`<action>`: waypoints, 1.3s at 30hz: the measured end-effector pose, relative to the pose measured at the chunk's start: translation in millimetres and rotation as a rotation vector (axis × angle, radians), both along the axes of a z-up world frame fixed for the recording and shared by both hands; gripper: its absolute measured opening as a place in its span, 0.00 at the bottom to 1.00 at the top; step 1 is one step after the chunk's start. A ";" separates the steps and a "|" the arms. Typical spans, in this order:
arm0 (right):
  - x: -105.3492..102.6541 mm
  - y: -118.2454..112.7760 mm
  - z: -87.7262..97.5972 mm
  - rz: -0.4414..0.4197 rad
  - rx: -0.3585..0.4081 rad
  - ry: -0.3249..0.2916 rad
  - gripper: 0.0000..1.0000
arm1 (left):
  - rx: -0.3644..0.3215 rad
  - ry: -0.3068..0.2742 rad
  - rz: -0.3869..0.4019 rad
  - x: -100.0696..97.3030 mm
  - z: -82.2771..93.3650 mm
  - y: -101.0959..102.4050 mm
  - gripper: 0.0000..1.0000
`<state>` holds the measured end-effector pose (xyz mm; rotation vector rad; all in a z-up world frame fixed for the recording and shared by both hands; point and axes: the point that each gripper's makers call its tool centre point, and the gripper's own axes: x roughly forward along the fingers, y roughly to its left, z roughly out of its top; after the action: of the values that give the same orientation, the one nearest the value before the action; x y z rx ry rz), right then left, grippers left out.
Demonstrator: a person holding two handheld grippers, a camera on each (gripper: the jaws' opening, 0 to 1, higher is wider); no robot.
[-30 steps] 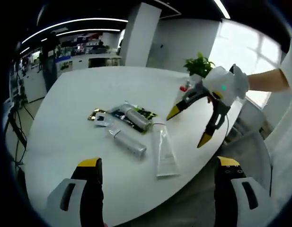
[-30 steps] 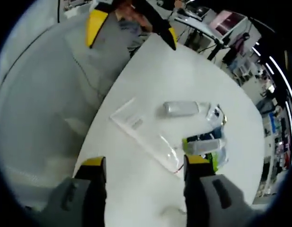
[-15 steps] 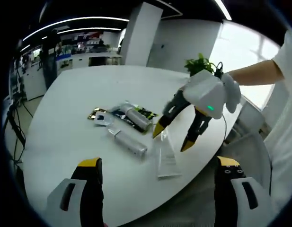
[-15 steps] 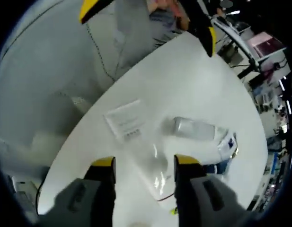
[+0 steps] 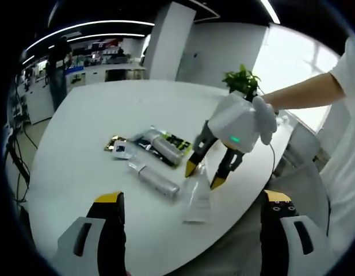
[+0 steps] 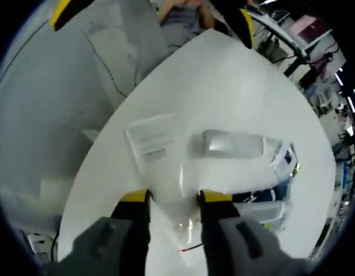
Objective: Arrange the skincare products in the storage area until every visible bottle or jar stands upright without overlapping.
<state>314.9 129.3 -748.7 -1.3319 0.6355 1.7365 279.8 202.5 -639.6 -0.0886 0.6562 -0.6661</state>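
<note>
A clear squeeze tube lies flat on the white table, its labelled flat end pointing away. My right gripper has come down over the tube's near part, one jaw against each side of it. From the left gripper view, the right gripper stands tips-down on the tube. A silver bottle lies on its side left of the tube. Another bottle lies on a dark green packet. My left gripper hangs wide open off the near table edge, holding nothing.
A small sachet lies left of the bottles. A potted plant stands at the far table edge. A person's bare arm reaches in from the right. The table edge drops to grey floor close beside the tube.
My right gripper has come down from above the table onto the tube, and its jaws have narrowed from wide apart to the tube's width. The left gripper has stayed open.
</note>
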 end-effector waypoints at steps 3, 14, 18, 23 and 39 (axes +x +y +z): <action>-1.0 -1.0 -1.0 -0.027 0.000 -0.001 0.31 | -0.004 -0.003 -0.007 -0.3 1.9 -2.6 0.96; -28.5 -6.3 -1.1 -0.168 0.027 0.083 0.29 | -0.008 -0.005 -0.025 -9.6 7.5 -8.7 0.96; -37.1 -11.9 0.8 -0.209 0.065 0.104 0.28 | -0.008 -0.008 -0.034 -12.5 9.2 -11.1 0.95; -46.2 -18.5 4.9 -0.293 0.117 0.117 0.28 | -0.015 -0.010 -0.046 -17.8 11.6 -15.6 0.94; -44.3 -20.3 50.4 -0.644 0.409 0.145 0.28 | -0.076 -0.004 -0.059 -22.2 23.9 -37.2 0.94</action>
<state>270.6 109.0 -698.3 -0.6250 0.6537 1.3346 257.7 165.3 -615.8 -0.1390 0.6315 -0.7485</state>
